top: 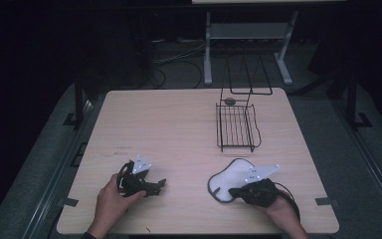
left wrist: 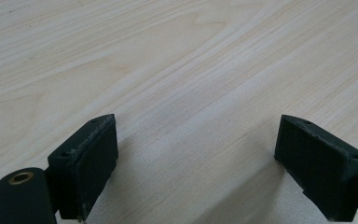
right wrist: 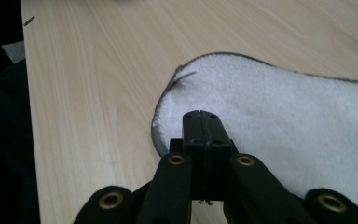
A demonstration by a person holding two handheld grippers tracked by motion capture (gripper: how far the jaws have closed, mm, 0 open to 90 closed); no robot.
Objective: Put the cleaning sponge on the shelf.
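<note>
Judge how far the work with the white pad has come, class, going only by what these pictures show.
Done: nothing sits in the wire rack yet. In hand: the right gripper has its jaws shut over the white pad, which lies flat on the table. The left gripper rests open. Left: probably lifting the pad.

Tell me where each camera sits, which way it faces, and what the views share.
High view: above the person's side, looking forward and down on the table; both forearms, left gripper, right gripper, wire rack.
Left gripper view: rides the left gripper, looking along its open jaws at bare wood.
Right gripper view: rides the right gripper, jaws shut, over the white pad.
Shared: high and right gripper views show the white pad.
</note>
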